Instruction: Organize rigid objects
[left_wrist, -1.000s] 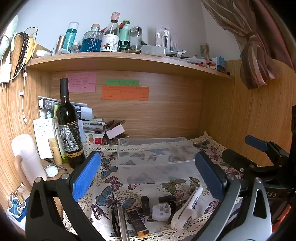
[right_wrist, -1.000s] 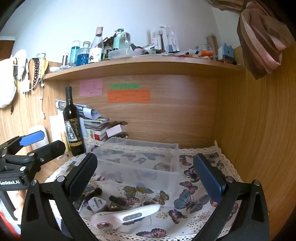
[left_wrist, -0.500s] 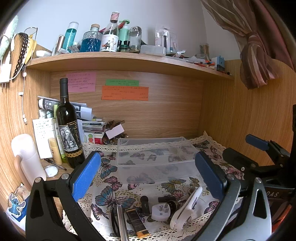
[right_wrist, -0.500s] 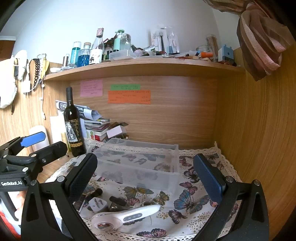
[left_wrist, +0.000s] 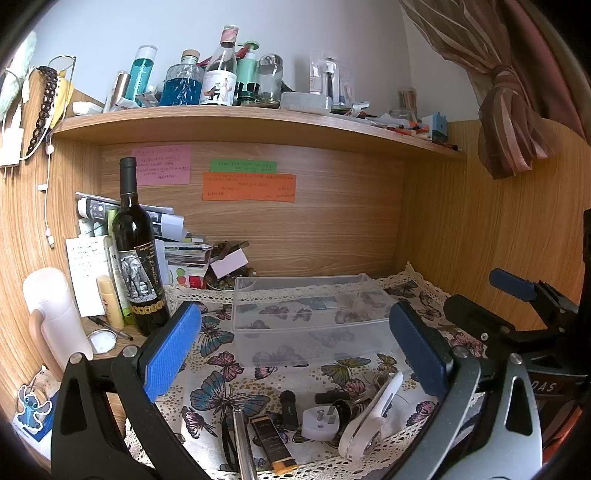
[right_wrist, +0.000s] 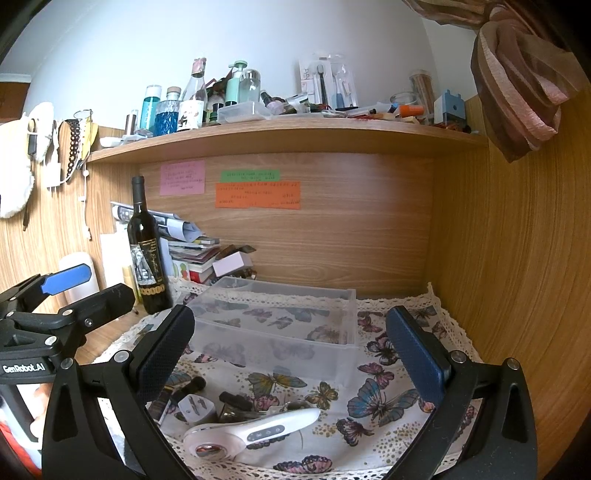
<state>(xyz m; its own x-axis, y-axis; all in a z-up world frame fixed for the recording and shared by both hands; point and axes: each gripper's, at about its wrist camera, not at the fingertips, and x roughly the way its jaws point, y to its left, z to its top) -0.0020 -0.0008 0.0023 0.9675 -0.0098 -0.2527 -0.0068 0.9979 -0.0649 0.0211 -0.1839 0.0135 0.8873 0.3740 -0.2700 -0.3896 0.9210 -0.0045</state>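
A clear plastic bin (left_wrist: 306, 317) (right_wrist: 280, 325) sits empty on the butterfly cloth (left_wrist: 221, 391). In front of it lie small objects: a white handheld device (right_wrist: 255, 432) (left_wrist: 369, 421), a white plug (left_wrist: 321, 419) (right_wrist: 194, 404), a black and gold tube (left_wrist: 273, 443), a metal rod (left_wrist: 242, 443) and small black pieces (left_wrist: 288, 402). My left gripper (left_wrist: 295, 350) is open and empty above these objects. My right gripper (right_wrist: 291, 350) is open and empty, to the right of the left one, above the white device.
A dark wine bottle (left_wrist: 138, 254) stands at the left beside papers and books (left_wrist: 184, 254). A white bottle (left_wrist: 55, 317) stands at the far left. A shelf (left_wrist: 240, 125) crowded with bottles runs overhead. Wooden walls close the back and right.
Both grippers have shifted only slightly; the view in the right wrist camera has dropped a little. Nothing on the cloth has moved.
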